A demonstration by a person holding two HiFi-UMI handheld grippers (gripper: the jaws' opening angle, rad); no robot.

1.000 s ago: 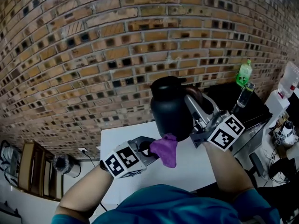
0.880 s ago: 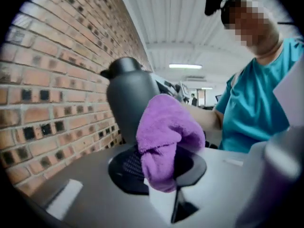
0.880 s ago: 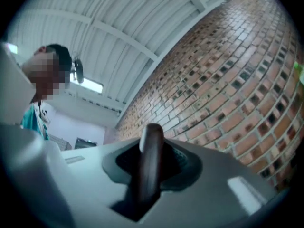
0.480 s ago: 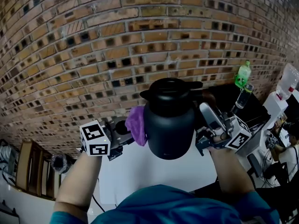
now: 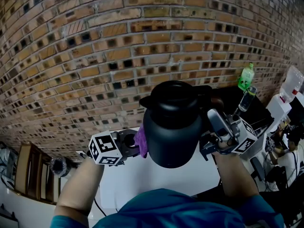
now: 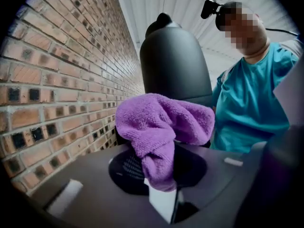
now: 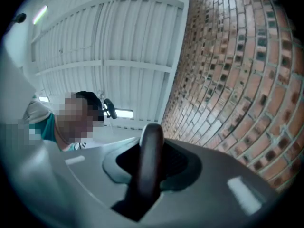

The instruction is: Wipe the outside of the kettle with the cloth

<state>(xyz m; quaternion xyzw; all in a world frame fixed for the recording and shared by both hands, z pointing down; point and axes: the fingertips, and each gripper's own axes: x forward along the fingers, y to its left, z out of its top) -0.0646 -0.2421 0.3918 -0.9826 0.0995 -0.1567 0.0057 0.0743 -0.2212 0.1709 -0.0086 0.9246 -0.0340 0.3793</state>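
Note:
The black kettle hangs in the air above the white table, its lid tipped toward me. My right gripper is shut on the kettle's handle, a dark bar standing between the jaws in the right gripper view. My left gripper is shut on the purple cloth, which rests against the kettle's left side. In the left gripper view the cloth bunches over the jaws, and the kettle's body rises right behind it.
A brick wall runs close behind the table. A green bottle and a clear bottle stand on a dark counter at the right. A wooden shelf stands low at the left.
The right gripper has raised the kettle and tipped it toward me. The left gripper carried the cloth from the kettle's front to its left side, then slid it slightly down.

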